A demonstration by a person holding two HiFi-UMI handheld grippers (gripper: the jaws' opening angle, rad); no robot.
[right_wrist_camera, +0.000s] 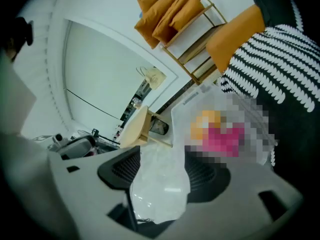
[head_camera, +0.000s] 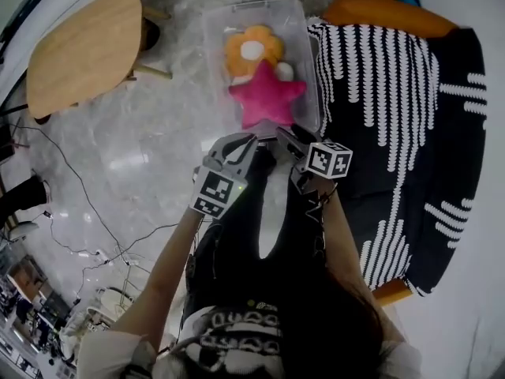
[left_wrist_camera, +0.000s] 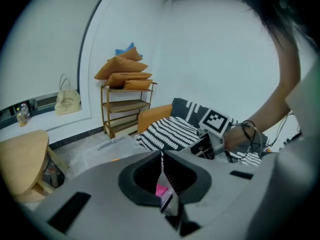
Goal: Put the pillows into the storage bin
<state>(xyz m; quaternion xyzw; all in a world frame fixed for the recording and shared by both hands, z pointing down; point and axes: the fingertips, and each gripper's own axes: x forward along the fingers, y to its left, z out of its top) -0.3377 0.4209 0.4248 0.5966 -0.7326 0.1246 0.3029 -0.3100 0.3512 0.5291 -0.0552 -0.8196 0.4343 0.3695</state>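
A clear storage bin (head_camera: pixel 211 46) stands on the marble floor. In it lie an orange flower pillow (head_camera: pixel 251 50) and, nearer me, a pink star pillow (head_camera: pixel 267 97). Both grippers hover just short of the bin's near end, side by side. My left gripper (head_camera: pixel 241 144) has its jaws together (left_wrist_camera: pixel 162 161) with nothing held; a sliver of the pink star (left_wrist_camera: pixel 161 189) shows below the pads. My right gripper (head_camera: pixel 288 136) is open (right_wrist_camera: pixel 162 171), with only floor between its jaws. In the right gripper view the bin (right_wrist_camera: pixel 185 106) lies ahead, its pillows blurred by mosaic.
A sofa with a black-and-white striped throw (head_camera: pixel 394 93) and an orange cushion (head_camera: pixel 379 10) runs along the bin's right side. A round wooden table (head_camera: pixel 83 50) stands at the left. Cables (head_camera: pixel 79 204) trail over the floor. A shelf with orange pillows (left_wrist_camera: pixel 125 104) stands against the wall.
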